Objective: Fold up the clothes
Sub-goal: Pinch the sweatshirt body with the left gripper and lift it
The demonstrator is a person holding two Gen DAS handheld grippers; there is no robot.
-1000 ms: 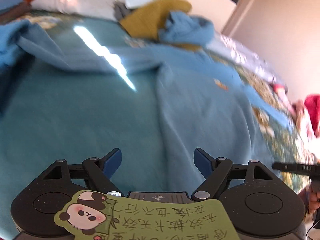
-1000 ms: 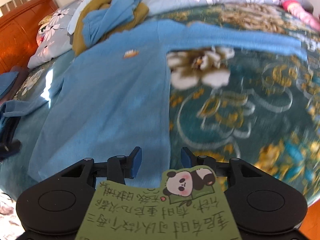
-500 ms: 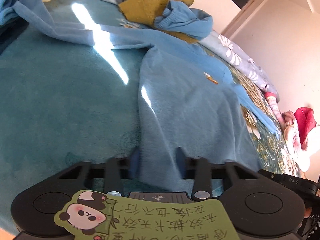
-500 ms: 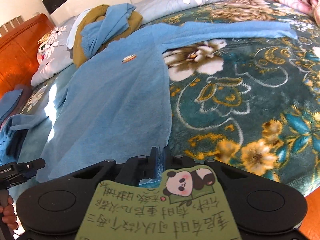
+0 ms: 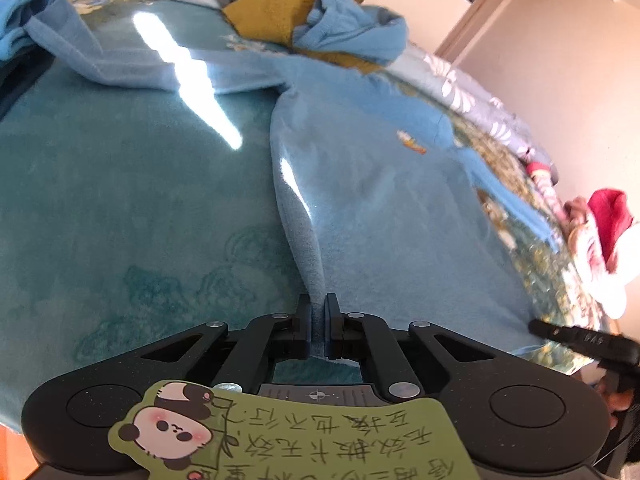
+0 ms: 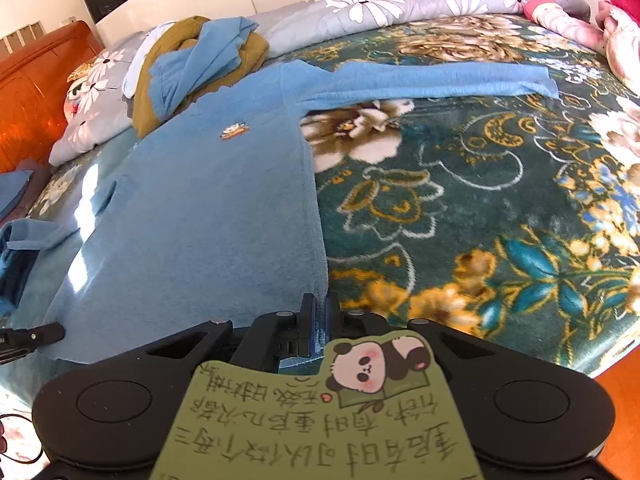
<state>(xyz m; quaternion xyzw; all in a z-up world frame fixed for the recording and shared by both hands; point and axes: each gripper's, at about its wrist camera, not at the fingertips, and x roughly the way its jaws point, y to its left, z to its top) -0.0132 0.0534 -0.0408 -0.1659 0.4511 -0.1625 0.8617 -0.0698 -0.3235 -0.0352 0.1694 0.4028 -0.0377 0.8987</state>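
Nearest, the left tool (image 5: 318, 322) is clenched on the near left hem corner of the blue sweater (image 5: 380, 200), and the right tool (image 6: 319, 322) on its near right corner. The garment lies flat on the bed (image 6: 480, 208), reaching away to a pile of clothes (image 6: 200, 64) at the far end. Each grip looks thin, so an uneven lift could slip a corner free, and the far right sleeve (image 6: 420, 80), spread wide, may drag and skew the fold.
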